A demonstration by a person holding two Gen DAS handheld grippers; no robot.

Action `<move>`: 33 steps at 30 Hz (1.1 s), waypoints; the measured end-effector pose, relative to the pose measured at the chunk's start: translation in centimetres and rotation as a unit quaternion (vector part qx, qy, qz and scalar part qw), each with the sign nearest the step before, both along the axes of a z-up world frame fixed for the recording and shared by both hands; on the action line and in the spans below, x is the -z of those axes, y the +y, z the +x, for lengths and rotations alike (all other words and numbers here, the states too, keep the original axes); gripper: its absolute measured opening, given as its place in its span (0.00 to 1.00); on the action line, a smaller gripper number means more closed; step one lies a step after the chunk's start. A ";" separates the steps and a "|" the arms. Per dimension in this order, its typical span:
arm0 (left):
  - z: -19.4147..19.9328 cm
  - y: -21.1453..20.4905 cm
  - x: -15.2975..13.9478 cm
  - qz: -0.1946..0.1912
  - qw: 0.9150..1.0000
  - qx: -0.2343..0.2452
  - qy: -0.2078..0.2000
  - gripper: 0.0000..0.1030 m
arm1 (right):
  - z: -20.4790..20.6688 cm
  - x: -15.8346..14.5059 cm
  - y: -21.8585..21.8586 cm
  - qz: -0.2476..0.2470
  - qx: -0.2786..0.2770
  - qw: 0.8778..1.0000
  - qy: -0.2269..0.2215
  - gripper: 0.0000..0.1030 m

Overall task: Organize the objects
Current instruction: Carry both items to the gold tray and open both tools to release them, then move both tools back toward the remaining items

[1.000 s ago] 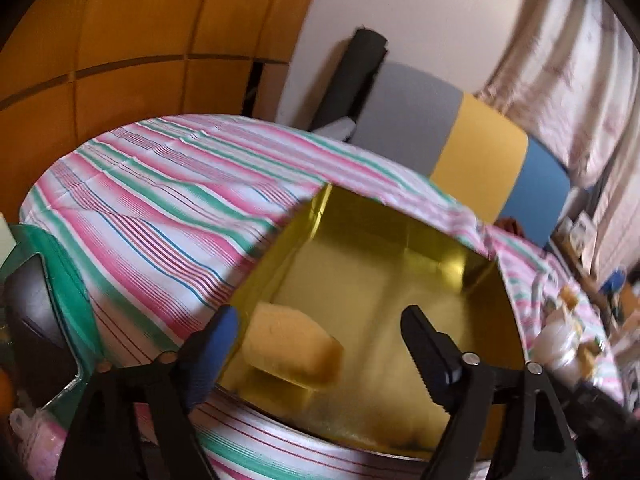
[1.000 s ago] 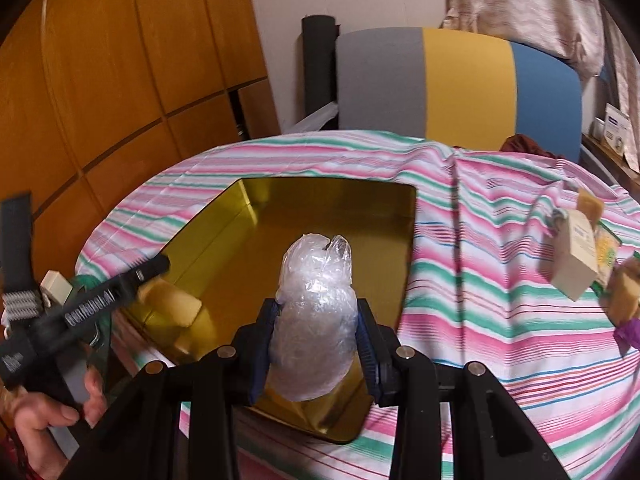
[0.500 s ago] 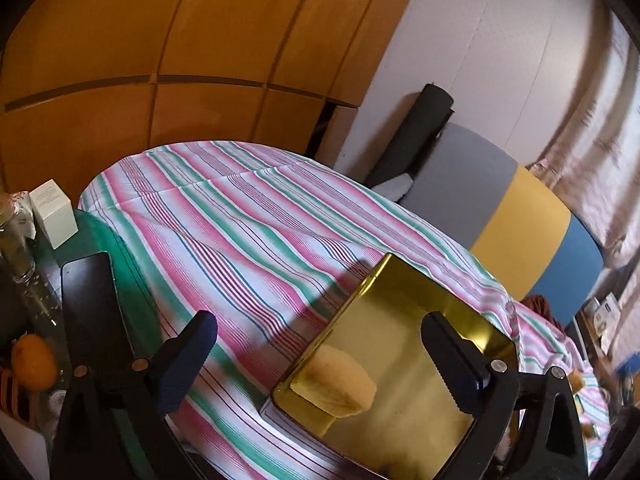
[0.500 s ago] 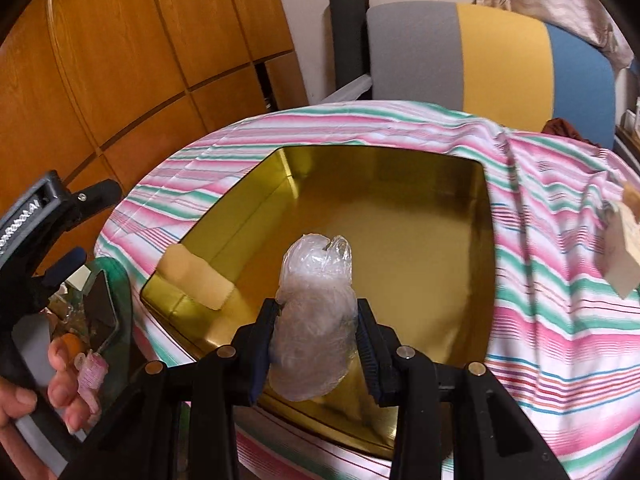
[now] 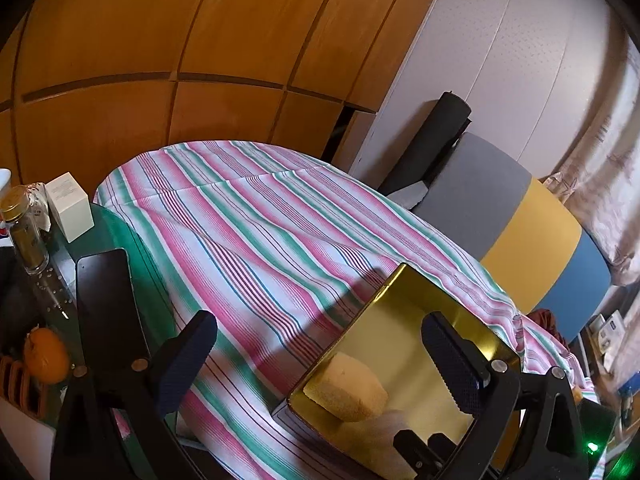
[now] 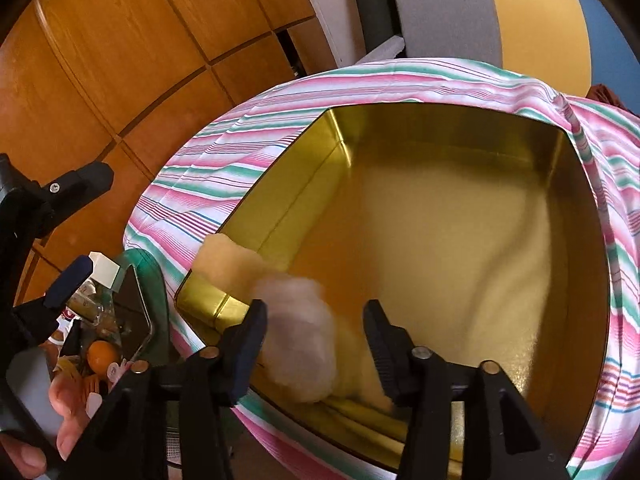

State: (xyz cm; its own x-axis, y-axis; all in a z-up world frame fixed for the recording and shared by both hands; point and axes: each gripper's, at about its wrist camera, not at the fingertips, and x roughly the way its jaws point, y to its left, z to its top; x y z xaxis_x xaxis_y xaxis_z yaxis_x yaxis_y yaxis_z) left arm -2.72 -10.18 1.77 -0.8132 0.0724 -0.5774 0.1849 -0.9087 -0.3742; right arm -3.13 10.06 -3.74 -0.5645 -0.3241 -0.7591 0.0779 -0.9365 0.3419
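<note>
Jaws opening around plastic bundle [image 6: 298, 340] above gold tin [image 6: 304, 200].

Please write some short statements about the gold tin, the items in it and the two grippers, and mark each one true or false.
1. A pale yellow sponge block lies in a corner of the gold metal tin. True.
2. The left gripper is clamped on the sponge. False: its jaws stand wide open with nothing between them.
3. The crumpled clear plastic bundle is over the tin, between the jaws of the right gripper. True; the jaws are opening.
4. The tin sits on a bare wooden table. False: it sits on a pink, green and white striped cloth.
</note>
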 end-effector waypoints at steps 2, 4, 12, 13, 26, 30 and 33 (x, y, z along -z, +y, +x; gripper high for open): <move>0.0 0.1 0.0 0.001 1.000 -0.001 -0.003 1.00 | 0.5 -0.1 0.4 -0.002 0.008 1.000 0.003 0.61; 0.1 0.3 0.0 0.006 1.000 0.002 -0.005 1.00 | 1.2 -0.5 1.2 -0.013 0.015 1.000 0.012 0.61; 0.3 2.8 0.4 -0.007 0.999 0.038 -0.019 1.00 | 3.7 -3.3 3.0 0.029 0.037 0.996 0.074 0.61; 0.3 3.2 0.4 -0.009 0.999 0.044 -0.020 1.00 | 4.0 -3.7 3.4 0.045 0.046 0.995 0.079 0.61; 2.0 10.4 1.1 -0.042 0.983 0.175 -0.036 1.00 | 7.6 -4.2 12.5 0.099 0.170 0.978 0.069 0.61; 3.8 13.9 1.2 -0.045 0.968 0.246 -0.031 1.00 | 8.7 -3.0 15.5 0.119 0.202 0.971 0.051 0.61; 5.4 16.7 1.2 -0.058 0.951 0.302 -0.025 1.00 | 10.2 -2.1 18.4 0.126 0.235 0.963 0.036 0.61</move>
State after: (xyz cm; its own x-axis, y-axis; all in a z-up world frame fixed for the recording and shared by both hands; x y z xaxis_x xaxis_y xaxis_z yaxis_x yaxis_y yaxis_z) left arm 2.63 6.54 0.53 -0.6147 0.4516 -0.6467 -0.3702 -0.8891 -0.2690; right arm 7.05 28.47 -1.69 -0.6577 0.1692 -0.7340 -0.3599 -0.9266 0.1089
